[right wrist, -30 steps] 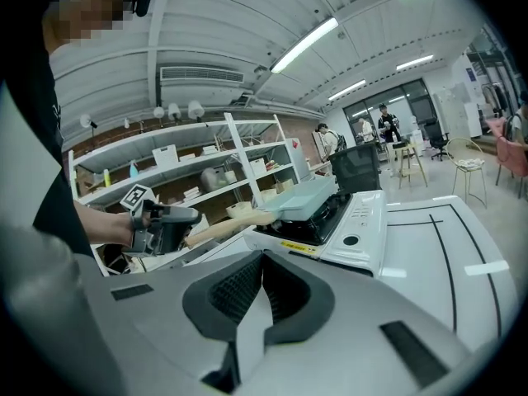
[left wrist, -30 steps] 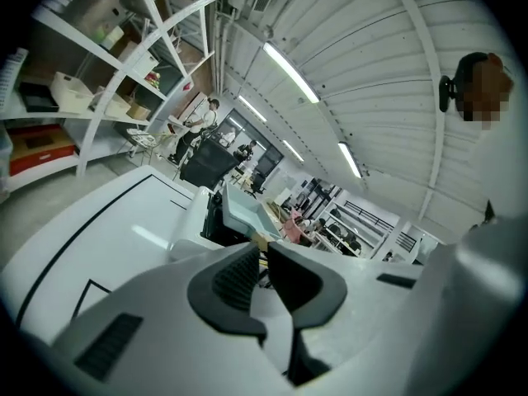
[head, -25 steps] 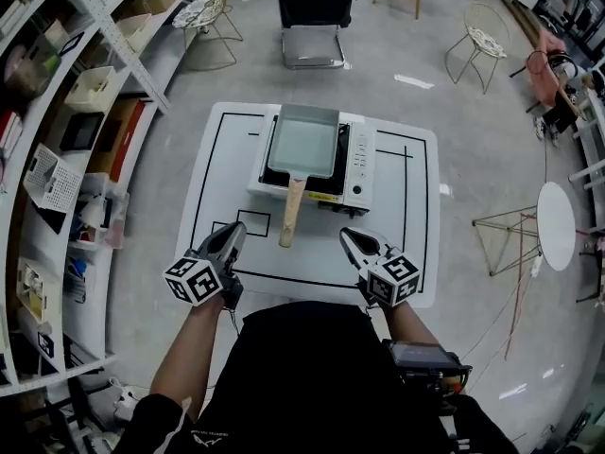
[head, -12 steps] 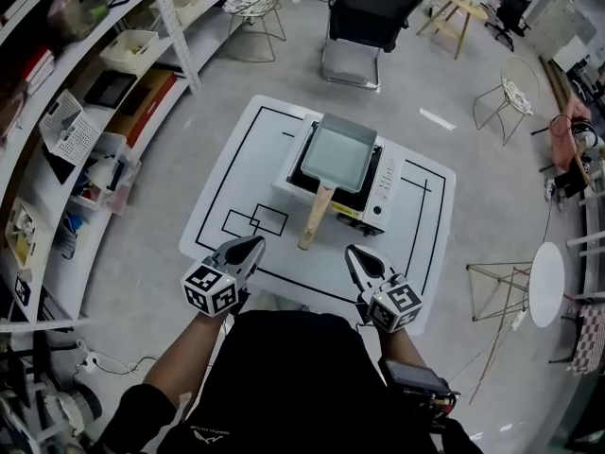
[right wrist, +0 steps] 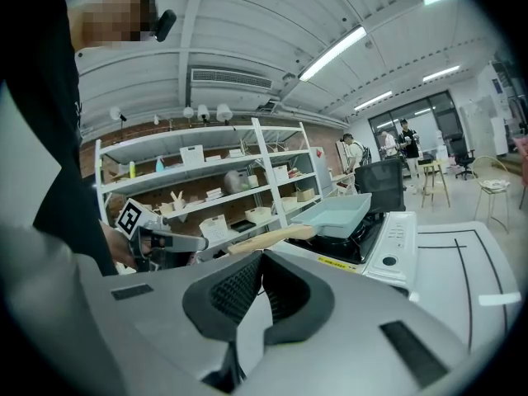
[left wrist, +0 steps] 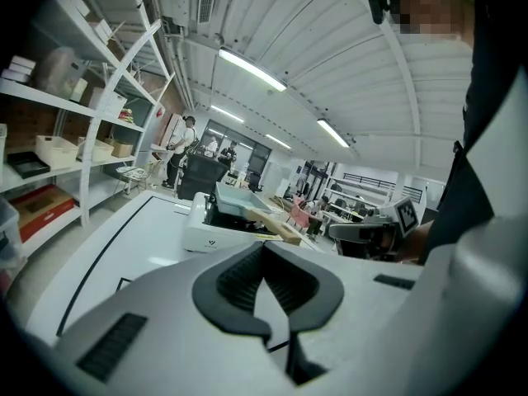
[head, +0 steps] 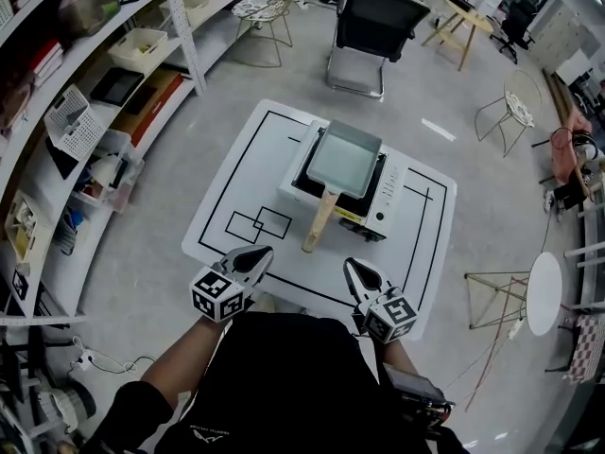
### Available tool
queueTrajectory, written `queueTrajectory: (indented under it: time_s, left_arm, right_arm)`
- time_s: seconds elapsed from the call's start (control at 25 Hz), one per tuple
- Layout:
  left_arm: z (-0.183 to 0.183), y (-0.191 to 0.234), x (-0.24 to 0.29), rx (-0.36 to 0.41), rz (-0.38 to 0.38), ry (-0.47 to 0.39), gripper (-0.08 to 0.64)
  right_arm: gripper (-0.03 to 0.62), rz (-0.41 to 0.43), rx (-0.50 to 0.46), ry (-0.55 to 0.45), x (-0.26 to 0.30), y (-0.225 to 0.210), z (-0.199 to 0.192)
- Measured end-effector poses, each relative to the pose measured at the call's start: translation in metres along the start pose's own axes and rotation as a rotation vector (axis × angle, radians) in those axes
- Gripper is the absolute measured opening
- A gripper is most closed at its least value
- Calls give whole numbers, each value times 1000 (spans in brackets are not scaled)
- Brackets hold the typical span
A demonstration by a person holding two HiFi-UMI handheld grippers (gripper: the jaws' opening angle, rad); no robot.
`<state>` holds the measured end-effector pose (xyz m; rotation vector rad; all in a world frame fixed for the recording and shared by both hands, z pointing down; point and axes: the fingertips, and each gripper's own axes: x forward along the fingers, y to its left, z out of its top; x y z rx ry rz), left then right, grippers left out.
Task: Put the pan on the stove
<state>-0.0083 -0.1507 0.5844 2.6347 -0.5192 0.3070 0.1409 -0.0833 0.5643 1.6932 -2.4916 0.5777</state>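
Note:
A rectangular pale grey-blue pan [head: 346,152] sits on the white single-burner stove [head: 383,200] in the middle of the white table [head: 236,178]. Its wooden handle [head: 319,221] sticks out toward me over the stove's front edge. My left gripper [head: 261,253] hangs shut and empty at the table's near edge, left of the handle. My right gripper [head: 351,267] is shut and empty too, to the right. The left gripper view shows the pan [left wrist: 239,197] on the stove [left wrist: 206,233] beyond the closed jaws. The right gripper view shows the pan [right wrist: 340,214] and its handle [right wrist: 272,237].
Black lines and two small rectangles [head: 258,223] mark the table. Shelves [head: 85,93] with boxes and bins run along the left. A black chair [head: 375,22] stands beyond the table. Wire stools and a small round white table [head: 544,291] are on the floor to the right.
Both grippers have drawn back a little from the handle toward the table's near edge. My view has swung, so the table now sits slanted. The pan stays on the stove.

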Motion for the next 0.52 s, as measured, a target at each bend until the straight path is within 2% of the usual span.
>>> queueTrajectory:
  time_s: [0.28, 0.52]
  left_arm:
    - [2, 5, 2, 12, -4, -1, 9]
    - [6, 15, 1, 21, 11, -11, 9]
  right_arm:
    - [26, -7, -12, -12, 5, -1, 5]
    - [26, 21, -24, -2, 19, -3, 3]
